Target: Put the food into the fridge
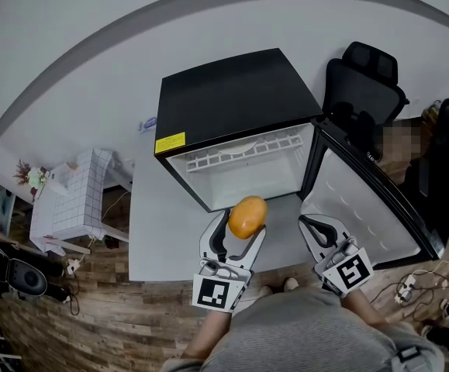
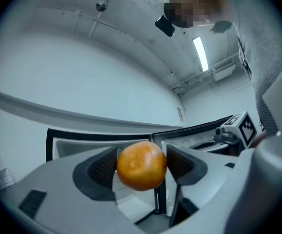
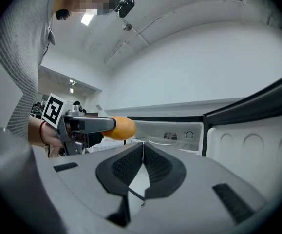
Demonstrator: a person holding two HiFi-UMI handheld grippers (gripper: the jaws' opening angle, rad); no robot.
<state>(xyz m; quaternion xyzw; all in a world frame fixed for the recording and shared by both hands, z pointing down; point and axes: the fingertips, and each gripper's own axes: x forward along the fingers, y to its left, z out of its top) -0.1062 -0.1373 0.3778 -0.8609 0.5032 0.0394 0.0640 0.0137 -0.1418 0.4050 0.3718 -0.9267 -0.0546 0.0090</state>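
Head view: your left hand-held gripper (image 1: 243,226) holds an orange fruit (image 1: 247,217) just in front of the open fridge (image 1: 232,99), whose door (image 1: 364,200) is swung to the right. Left gripper view: both jaws clamp the fruit's sides. Right gripper view: your right hand-held gripper (image 3: 143,147) has its jaws pressed together, empty.
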